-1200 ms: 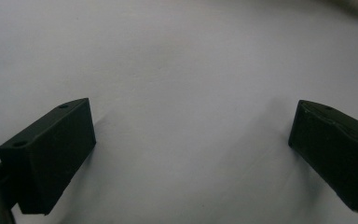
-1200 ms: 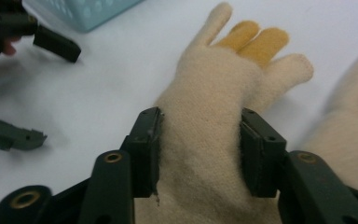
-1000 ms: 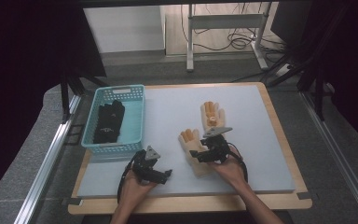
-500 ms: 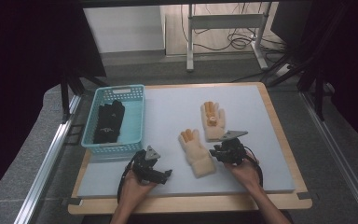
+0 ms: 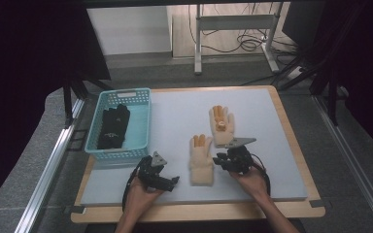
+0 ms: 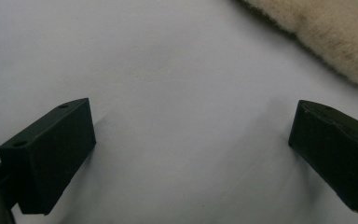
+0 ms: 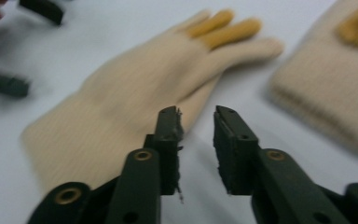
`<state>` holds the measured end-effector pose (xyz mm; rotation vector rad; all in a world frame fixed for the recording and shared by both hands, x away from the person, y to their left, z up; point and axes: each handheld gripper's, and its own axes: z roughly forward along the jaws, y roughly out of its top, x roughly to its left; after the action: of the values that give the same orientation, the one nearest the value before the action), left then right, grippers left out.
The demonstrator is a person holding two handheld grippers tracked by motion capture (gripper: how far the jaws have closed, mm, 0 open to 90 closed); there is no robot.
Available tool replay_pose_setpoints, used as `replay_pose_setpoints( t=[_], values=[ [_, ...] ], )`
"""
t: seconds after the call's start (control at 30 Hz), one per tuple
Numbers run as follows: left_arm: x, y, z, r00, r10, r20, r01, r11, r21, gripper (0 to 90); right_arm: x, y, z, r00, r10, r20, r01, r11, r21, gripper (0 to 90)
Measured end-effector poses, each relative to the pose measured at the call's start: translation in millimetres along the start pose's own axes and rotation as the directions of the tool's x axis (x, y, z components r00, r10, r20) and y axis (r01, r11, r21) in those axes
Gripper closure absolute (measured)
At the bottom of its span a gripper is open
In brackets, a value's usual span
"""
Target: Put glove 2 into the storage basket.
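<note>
Two cream knit gloves with orange fingertips lie flat on the pale counter (image 5: pixel 272 145) in front of you: the near glove (image 5: pixel 201 160) sits between your two hands, and the far glove (image 5: pixel 222 125) lies just beyond it, with its cuff close by. To the left stands a teal basket (image 5: pixel 141 121) that already holds a black glove (image 5: pixel 113 127), so one glove seems put away and the cream pair is still left out. Your right hand-held gripper (image 5: pixel 220 159) rests at the near glove's right edge; in the right gripper view its jaws have just been closing to a narrow gap, with nothing pinched between them, and the glove's side lies just beside the left jaw tip. Your left hand-held gripper (image 5: pixel 172 180) hovers low over bare counter to the left of the near glove's cuff, its jaws spread wide and empty. By the look of things, the grasp on the near glove is not yet made, and both cream gloves remain to be moved.
</note>
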<state>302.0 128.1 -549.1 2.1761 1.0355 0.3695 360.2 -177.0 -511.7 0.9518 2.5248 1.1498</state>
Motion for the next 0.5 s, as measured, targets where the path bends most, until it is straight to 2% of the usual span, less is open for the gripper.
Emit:
replay_pose_setpoints(
  t=[0.1, 0.23, 0.3, 0.37, 0.5],
  values=[
    [-0.1, 0.0, 0.0, 1.0, 0.0, 0.0, 0.0, 1.0, 0.0, 0.7, -9.3, 14.2, 14.5, 0.9999, 0.011, -0.011, -0.011, 1.0, -0.002, 73.0],
    [-0.1, -0.1, -0.1, 1.0, -0.001, -0.001, 0.001, 1.0, -0.001, 0.7, -8.8, 22.2, 34.0, 0.9996, 0.009, -0.025, -0.008, 1.0, 0.029, 72.9],
    [-0.2, -0.1, -0.1, 1.0, 0.0, -0.001, 0.0, 1.0, -0.001, 0.8, -6.5, 20.7, 42.1, 1.0, -0.002, -0.006, 0.002, 0.998, 0.07, 81.5],
    [-0.1, -0.1, 0.0, 1.0, 0.0, 0.0, 0.0, 1.0, -0.001, 0.8, -6.6, 20.0, 40.3, 0.999, 0.037, -0.023, -0.036, 0.998, 0.059, 86.3],
    [-0.1, 0.0, 0.0, 1.0, -0.001, 0.0, 0.001, 1.0, -0.001, 0.7, 0.1, 26.8, 23.5, 0.9997, 0.003, -0.026, -0.003, 1.0, 0.021, 86.7]
  ],
)
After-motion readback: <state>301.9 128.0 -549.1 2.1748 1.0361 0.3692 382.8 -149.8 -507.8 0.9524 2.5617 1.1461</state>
